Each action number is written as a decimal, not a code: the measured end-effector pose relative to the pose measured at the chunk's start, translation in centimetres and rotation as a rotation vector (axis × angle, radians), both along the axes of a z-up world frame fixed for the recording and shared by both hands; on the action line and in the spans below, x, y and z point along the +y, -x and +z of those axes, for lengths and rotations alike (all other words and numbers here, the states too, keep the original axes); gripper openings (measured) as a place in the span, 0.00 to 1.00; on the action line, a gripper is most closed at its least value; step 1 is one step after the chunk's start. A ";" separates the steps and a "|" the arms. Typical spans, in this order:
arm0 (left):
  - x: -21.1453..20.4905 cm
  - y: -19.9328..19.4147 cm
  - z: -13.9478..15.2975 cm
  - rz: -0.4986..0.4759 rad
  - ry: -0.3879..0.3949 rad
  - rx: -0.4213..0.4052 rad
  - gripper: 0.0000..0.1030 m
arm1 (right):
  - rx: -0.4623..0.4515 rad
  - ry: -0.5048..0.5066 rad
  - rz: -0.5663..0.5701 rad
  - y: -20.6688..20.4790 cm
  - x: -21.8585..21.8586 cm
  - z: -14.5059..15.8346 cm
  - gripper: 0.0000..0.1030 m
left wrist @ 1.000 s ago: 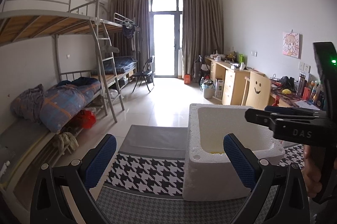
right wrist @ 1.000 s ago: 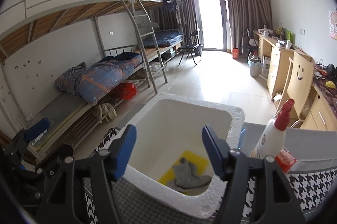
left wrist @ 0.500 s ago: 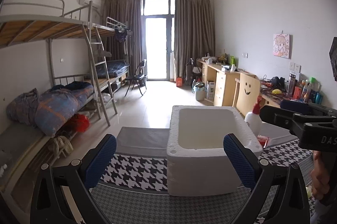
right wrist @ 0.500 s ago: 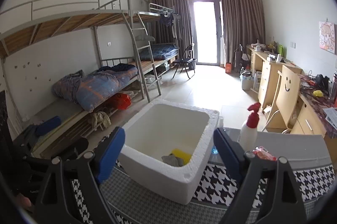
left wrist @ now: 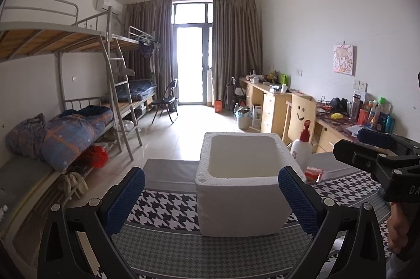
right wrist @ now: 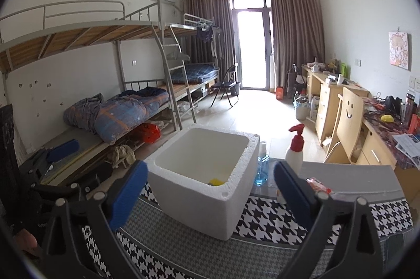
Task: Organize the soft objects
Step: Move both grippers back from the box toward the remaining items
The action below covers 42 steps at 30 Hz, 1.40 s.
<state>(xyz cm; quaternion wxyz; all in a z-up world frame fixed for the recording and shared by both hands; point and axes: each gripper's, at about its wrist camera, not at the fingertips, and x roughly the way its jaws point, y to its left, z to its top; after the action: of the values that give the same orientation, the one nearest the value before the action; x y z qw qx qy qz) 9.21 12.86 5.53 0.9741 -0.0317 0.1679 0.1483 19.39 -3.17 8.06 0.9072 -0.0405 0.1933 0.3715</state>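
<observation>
White foam box point(right wrist: 204, 174): open-topped, standing on the houndstooth-covered surface point(right wrist: 262, 252) directly ahead of both hand-held grippers.
Right hand-held gripper point(right wrist: 210, 189): jaws spread wide, having just been opening; nothing lies between the blue pads, which frame the box's near corner without touching it.
Left hand-held gripper point(left wrist: 210, 200): jaws wide apart and empty; the box's near wall sits between the pads in view, clear of both.
Soft objects: a yellow item point(right wrist: 216, 182) shows at the box floor, just behind the near rim, with a dark edge beside it; most of the contents are hidden by the wall. From the left wrist view the interior shows no contents.
Governing relation: the box lies forward of and below both tools; its long axis runs away from the left camera and diagonally across the right one. Neither is clearly nearer.
Judgement: no further soft item is visible on the surface, so the next pick target cannot be identified.
Beyond the box: spray bottle point(right wrist: 294, 150) upright, red packet point(left wrist: 313, 172) just beside it.
</observation>
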 end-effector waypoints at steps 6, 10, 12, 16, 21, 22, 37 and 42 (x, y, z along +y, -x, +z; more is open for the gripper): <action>-0.7 0.9 -0.4 -0.031 0.014 -0.014 0.99 | -0.004 0.004 -0.016 0.7 -1.2 -0.6 0.96; -1.1 1.1 -0.6 -0.052 0.031 -0.016 0.99 | -0.021 0.003 -0.036 1.2 -2.1 -0.8 0.96; -1.5 1.3 -0.7 -0.057 0.035 -0.021 0.99 | -0.025 -0.004 -0.045 1.4 -2.6 -0.7 0.96; -2.2 1.6 -0.6 -0.070 0.036 -0.025 0.99 | -0.021 -0.024 -0.050 1.8 -3.5 -0.8 0.96; -3.2 1.9 -1.0 -0.086 0.036 -0.029 0.99 | -0.033 -0.028 -0.057 2.4 -4.3 -1.0 0.96; -3.4 2.0 -1.0 -0.094 0.036 -0.029 0.99 | -0.037 -0.028 -0.062 2.6 -4.4 -1.1 0.96; -6.9 2.9 -1.6 -0.146 0.017 -0.048 0.99 | -0.091 -0.045 -0.134 4.4 -8.1 -1.7 0.96; -8.0 2.9 -1.9 -0.172 0.009 -0.046 0.99 | -0.116 -0.043 -0.174 4.8 -9.3 -1.9 0.96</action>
<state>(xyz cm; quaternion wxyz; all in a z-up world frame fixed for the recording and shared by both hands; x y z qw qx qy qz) 6.29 4.86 3.65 0.9866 -0.0250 0.1483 0.0626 14.63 -12.48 6.15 0.9463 -0.0254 0.1352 0.2927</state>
